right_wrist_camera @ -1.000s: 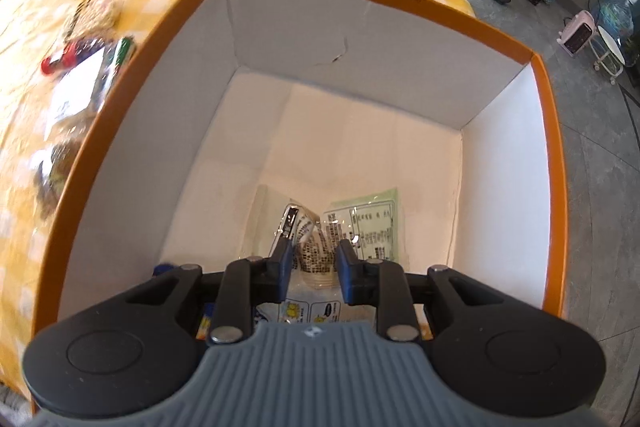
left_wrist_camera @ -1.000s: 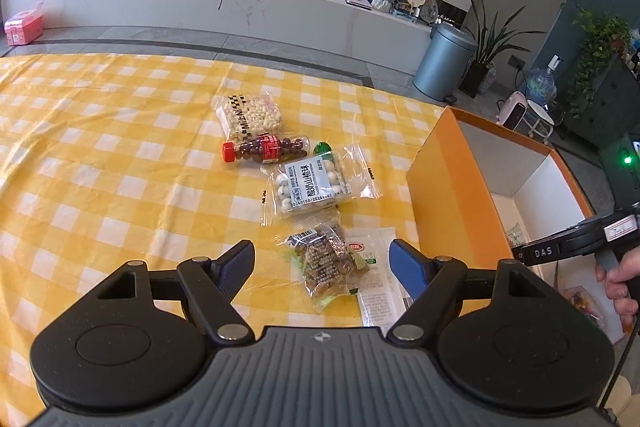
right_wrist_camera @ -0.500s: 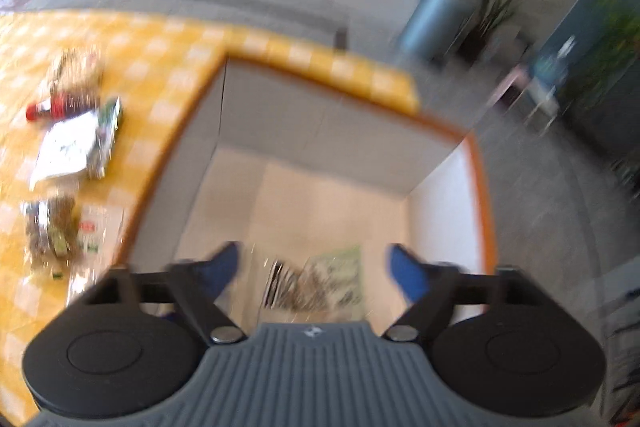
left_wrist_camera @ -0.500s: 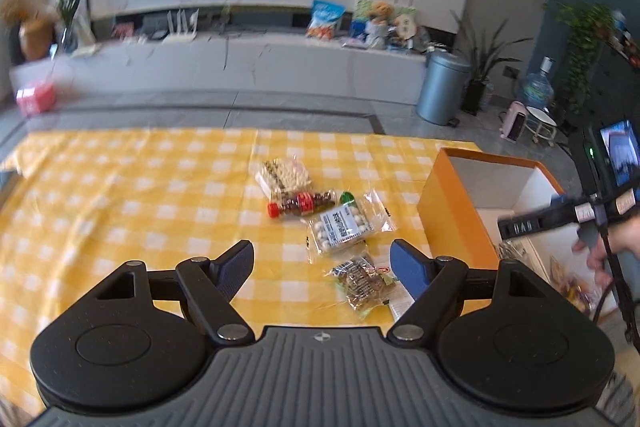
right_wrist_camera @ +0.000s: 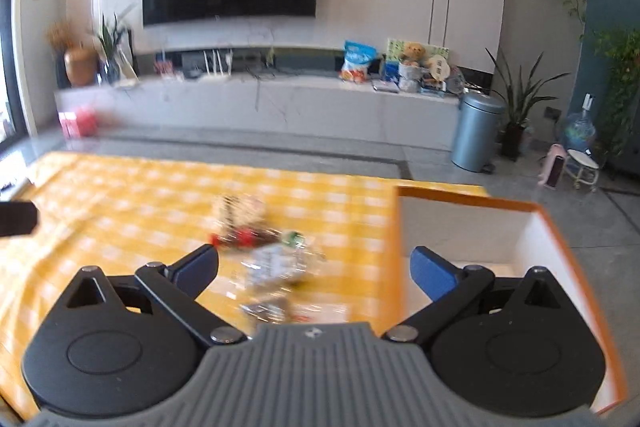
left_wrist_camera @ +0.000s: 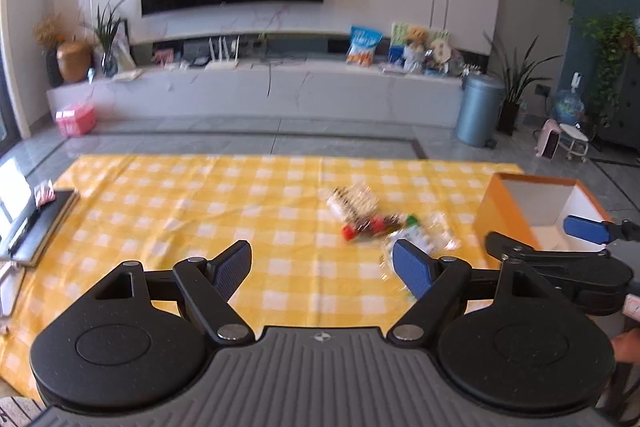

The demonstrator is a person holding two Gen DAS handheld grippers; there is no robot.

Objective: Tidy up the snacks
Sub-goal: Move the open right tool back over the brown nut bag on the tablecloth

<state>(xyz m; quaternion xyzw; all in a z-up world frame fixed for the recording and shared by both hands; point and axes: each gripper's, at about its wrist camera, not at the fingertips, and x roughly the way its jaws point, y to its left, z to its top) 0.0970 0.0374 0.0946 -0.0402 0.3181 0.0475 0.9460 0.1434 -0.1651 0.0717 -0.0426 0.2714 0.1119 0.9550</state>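
Both grippers, left (left_wrist_camera: 322,267) and right (right_wrist_camera: 314,267), rose from the box (right_wrist_camera: 472,205), fingers spread and empty; soft, light, crinkly packets (right_wrist_camera: 276,261) near the cloth's right edge need an edge pinch.

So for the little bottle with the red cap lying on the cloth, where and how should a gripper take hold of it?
Grip the small bottle across the middle of its body, coming from above. It lies on its side on the checked cloth, its long axis roughly left to right in the left wrist view, so set the jaws across that axis. Snack bags crowd it closely, which makes a side approach awkward. Blur hides finer detail.
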